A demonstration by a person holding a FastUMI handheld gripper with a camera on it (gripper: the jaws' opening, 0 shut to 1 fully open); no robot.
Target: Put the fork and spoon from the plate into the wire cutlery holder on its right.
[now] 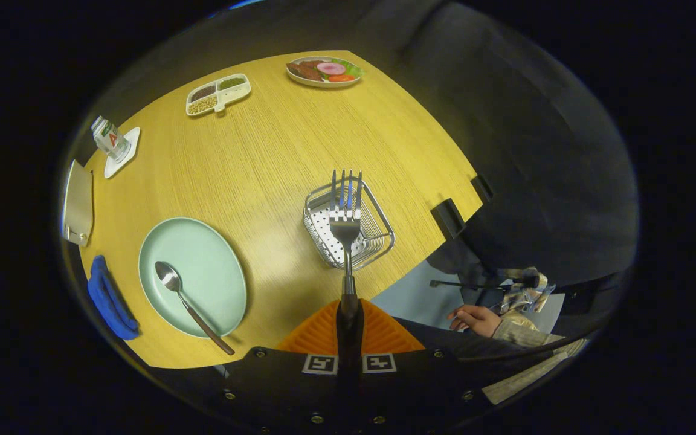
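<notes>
Tongs (348,314): pressed together on the fork's handle. Fork (345,223): held tines forward, above the holder. Holder (348,226): wire, on the table (275,157), right of the plate. Plate (203,266): pale green, near the table's front edge. Spoon (188,302): on the plate, handle overhanging the rim.

Step in hand: fork delivery, apparently first of two. Next move calls for lowering the fork inside the wire walls, then spreading the tongs; spoon remains.
</notes>
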